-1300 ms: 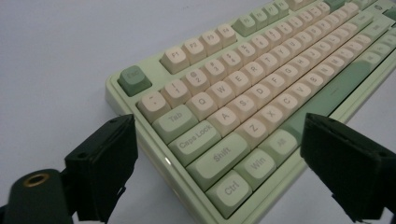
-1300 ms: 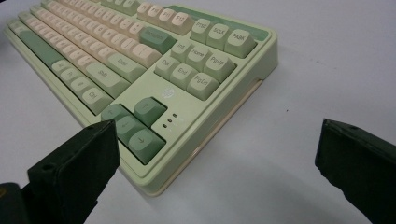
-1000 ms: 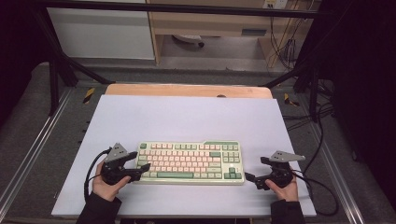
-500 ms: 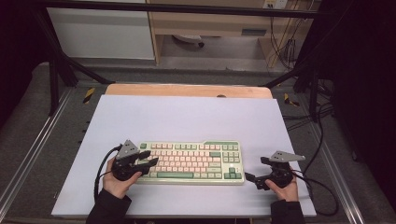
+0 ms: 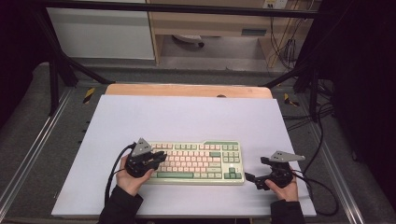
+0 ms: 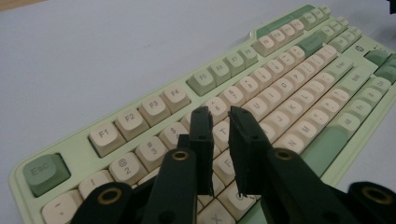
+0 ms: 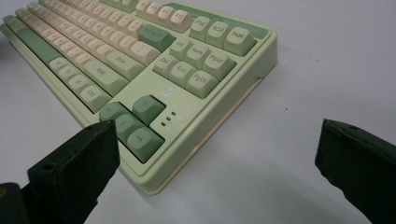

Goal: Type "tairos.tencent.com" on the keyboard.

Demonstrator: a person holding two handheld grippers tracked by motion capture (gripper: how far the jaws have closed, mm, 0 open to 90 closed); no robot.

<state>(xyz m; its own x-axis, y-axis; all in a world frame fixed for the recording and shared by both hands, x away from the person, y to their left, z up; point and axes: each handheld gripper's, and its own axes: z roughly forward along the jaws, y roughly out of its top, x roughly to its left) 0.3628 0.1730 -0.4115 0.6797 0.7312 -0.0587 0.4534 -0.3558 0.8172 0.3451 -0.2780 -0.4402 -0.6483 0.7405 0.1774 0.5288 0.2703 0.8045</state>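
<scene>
a lab or test bay set up for recording. a pale work table (image 5: 187, 116) with a wooden edge strip (image 5: 187, 90) sits inside a black metal frame (image 5: 60, 65), on grey carpet (image 5: 28, 140) with yellow-and-black hazard tape (image 5: 88, 94) by the frame's feet. loose cables (image 5: 280, 44) hang at the back beside plain cabinets (image 5: 100, 32), and a lone keyboard (image 5: 198, 161) lies on the table.
</scene>
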